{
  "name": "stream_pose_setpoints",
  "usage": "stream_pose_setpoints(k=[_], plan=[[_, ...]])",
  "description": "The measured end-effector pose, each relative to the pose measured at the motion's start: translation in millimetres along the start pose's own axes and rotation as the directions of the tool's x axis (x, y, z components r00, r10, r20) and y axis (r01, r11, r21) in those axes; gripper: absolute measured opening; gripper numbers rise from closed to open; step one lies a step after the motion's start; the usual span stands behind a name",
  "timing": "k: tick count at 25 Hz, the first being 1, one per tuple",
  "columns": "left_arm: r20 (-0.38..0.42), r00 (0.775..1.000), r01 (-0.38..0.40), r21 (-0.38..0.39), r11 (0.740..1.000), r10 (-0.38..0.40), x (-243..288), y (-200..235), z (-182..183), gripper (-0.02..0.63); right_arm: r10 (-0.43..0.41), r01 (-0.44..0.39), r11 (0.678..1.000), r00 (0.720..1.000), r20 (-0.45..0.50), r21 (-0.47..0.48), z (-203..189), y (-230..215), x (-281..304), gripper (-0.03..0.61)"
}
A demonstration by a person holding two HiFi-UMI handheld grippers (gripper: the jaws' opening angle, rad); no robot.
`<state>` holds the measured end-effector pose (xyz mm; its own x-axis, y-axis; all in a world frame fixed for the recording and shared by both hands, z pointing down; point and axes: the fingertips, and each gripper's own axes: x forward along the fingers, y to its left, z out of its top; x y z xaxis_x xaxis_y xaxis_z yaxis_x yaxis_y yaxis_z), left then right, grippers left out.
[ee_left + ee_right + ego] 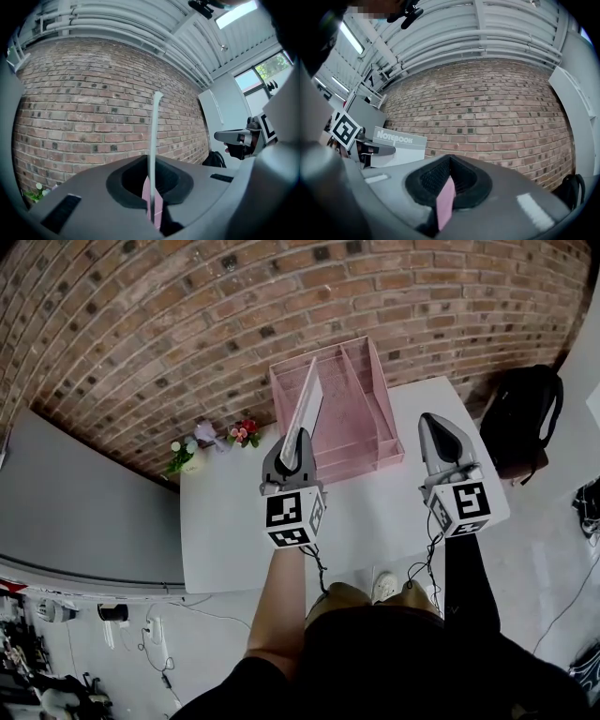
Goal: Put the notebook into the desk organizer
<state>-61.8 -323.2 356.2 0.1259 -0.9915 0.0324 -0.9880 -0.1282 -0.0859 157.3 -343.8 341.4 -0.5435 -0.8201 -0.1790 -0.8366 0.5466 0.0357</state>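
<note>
A pink wire desk organizer (361, 427) with several slots stands at the back of the white table (225, 531), against the brick wall. My left gripper (293, 454) is shut on the grey notebook (308, 397). It holds the notebook upright, on edge, over the organizer's left side. The left gripper view shows the notebook (153, 140) as a thin edge rising from between the shut jaws, with pink below. In the right gripper view the notebook (396, 147) shows its cover. My right gripper (439, 442) hovers over the table to the right of the organizer, shut and holding nothing.
Two small flower pots (192, 454) (244, 433) sit at the table's back left corner. A black backpack (525, 413) lies on the floor to the right of the table. A grey partition (84, 493) runs along the left. The brick wall (187, 315) is right behind the organizer.
</note>
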Motion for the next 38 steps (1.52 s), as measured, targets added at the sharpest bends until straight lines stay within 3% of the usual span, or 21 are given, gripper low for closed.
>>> stream_pose_setpoints(k=[14, 22, 27, 31, 38], plan=[[-0.115, 0.987, -0.097, 0.148, 0.984, 0.115, 50, -1, -15, 0.015, 0.063, -0.064, 0.993, 0.998, 0.007, 0.101, -21, -28, 20, 0.000], [-0.190, 0.960, -0.148, 0.277, 0.949, 0.205, 85, 14, -30, 0.015, 0.066, -0.066, 0.991, 0.998, 0.003, 0.112, -26, -38, 28, 0.000], [-0.256, 0.940, -0.138, 0.320, 0.937, 0.226, 105, 23, -45, 0.015, 0.065, -0.063, 0.993, 0.998, -0.015, 0.098, -31, -45, 31, 0.000], [-0.280, 0.926, -0.133, 0.384, 0.914, 0.253, 122, 30, -53, 0.015, 0.046, -0.044, 0.995, 0.999, -0.022, 0.092, -33, -54, 35, 0.000], [-0.368, 0.907, -0.019, 0.455, 0.890, 0.207, 153, 23, -76, 0.015, 0.020, -0.015, 0.994, 0.999, -0.039, 0.107, -43, -65, 41, 0.000]])
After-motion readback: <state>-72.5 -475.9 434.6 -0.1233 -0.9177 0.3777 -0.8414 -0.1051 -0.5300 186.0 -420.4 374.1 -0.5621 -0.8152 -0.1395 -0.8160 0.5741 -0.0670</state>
